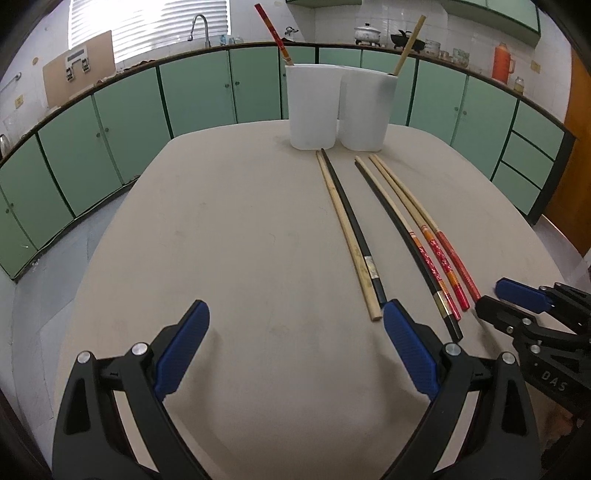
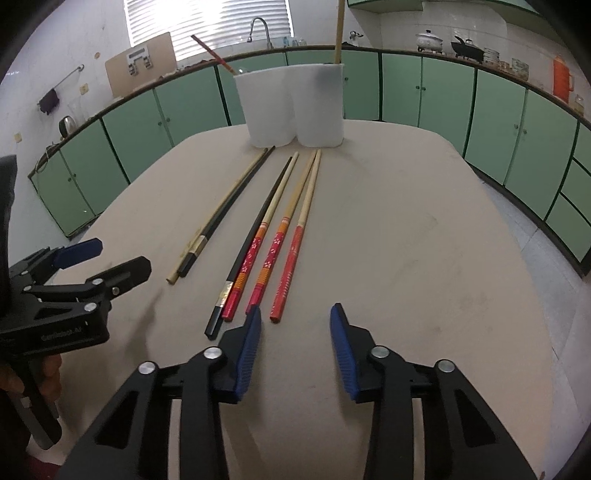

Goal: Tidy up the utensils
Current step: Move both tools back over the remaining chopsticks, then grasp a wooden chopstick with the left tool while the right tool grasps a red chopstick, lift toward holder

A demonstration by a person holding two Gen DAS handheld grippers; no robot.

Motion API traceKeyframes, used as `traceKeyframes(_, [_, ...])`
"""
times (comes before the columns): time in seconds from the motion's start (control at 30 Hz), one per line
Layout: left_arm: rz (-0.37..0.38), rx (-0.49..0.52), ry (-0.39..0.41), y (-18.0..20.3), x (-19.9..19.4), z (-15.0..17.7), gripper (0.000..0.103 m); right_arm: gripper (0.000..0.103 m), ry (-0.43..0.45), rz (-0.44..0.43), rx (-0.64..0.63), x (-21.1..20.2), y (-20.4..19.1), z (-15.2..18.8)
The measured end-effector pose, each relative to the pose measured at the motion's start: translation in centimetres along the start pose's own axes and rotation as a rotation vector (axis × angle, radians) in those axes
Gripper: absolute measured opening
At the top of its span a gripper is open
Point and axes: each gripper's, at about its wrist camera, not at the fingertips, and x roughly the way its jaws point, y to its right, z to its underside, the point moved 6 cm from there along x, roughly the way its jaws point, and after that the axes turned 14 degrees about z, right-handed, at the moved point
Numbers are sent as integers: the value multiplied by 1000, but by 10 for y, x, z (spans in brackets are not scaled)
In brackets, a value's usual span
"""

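Right gripper sits low over the table with its blue pads apart and nothing pinched between them. The gap isn't huge, maybe mid-width. The butt end of the red chopstick lies just ahead of that gap, slightly toward the left pad, not touching either one as far as I can see.

Left gripper has its pads spread wide, also empty. Its right pad is just beside the near ends of a pale wood stick and a black stick that lie as a pair. Whether the pad actually touches the black tip I can't tell.

Out from there: six chopsticks lie on the table, all running lengthwise from the grippers toward the far edge. After the wood/black pair there's a gap, then a long black one, then two with red-and-orange patterned handles, then the plain red-handled one nearest the right gripper.

At the far end of the table two white cups stand touching each other. The left cup holds one red-handled chopstick leaning left, the right cup holds one plain wood stick.

Green cabinets run behind everything.
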Motion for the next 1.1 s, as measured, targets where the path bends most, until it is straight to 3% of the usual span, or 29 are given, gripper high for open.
traceKeyframes(0.33, [26, 1, -39, 5, 11, 7, 93, 20, 34, 53, -54, 5, -5, -3])
traceKeyframes(0.7, [5, -4, -76, 5, 22, 7, 92, 18, 33, 22, -22, 7, 2, -4])
traceKeyframes(0.87, [15, -3, -66, 6, 20, 6, 74, 17, 33, 19, -12, 6, 4, -2])
traceKeyframes(1.1, [-11, -28, -50, -11, 12, 5, 63, 18, 33, 19, -12, 5, 8, -2])
